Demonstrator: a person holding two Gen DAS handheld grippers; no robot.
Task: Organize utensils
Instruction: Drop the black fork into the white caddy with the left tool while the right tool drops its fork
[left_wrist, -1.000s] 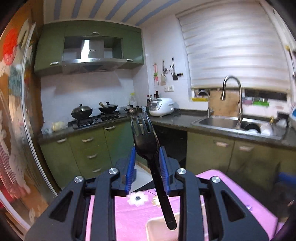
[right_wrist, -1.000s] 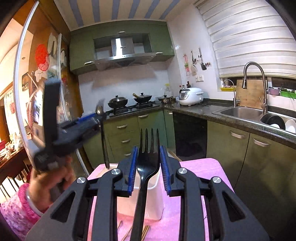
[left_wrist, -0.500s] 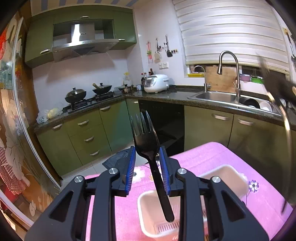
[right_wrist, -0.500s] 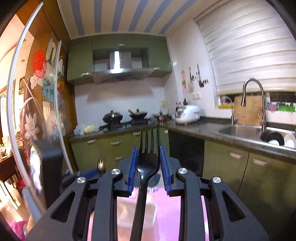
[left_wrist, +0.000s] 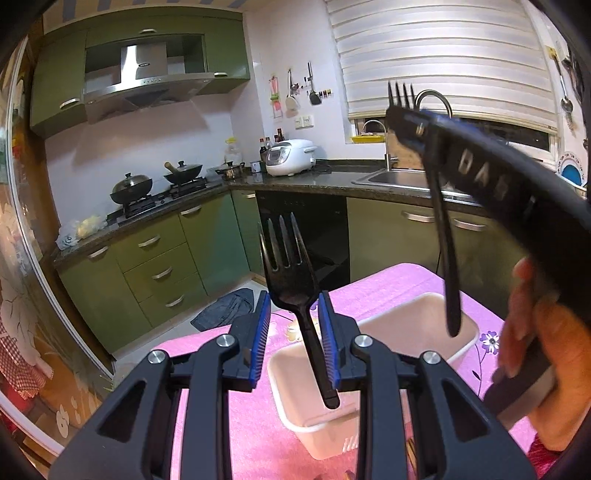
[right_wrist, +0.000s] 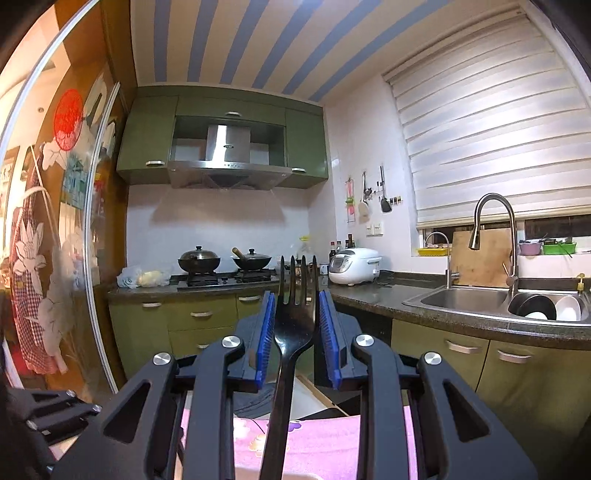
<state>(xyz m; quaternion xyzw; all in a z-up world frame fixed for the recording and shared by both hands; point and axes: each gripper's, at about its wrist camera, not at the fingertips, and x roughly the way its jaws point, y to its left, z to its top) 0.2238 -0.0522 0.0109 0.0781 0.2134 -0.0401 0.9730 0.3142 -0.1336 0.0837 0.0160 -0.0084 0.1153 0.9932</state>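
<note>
I count two black plastic forks, one per tool. My left tool (left_wrist: 293, 325) pinches its fork (left_wrist: 291, 280) tines-up, handle end dangling over one of two white bins (left_wrist: 314, 424) on the pink table (left_wrist: 388, 284). My right tool (right_wrist: 297, 325) pinches the other fork (right_wrist: 293, 328); its handle end is cut off below.

The black plastic fork's (right_wrist: 291, 332) handle end is cut off by the right wrist view's lower edge. The white rectangular plastic bin's (left_wrist: 413, 317) interior is partly hidden behind the left gripper (left_wrist: 293, 328).
</note>
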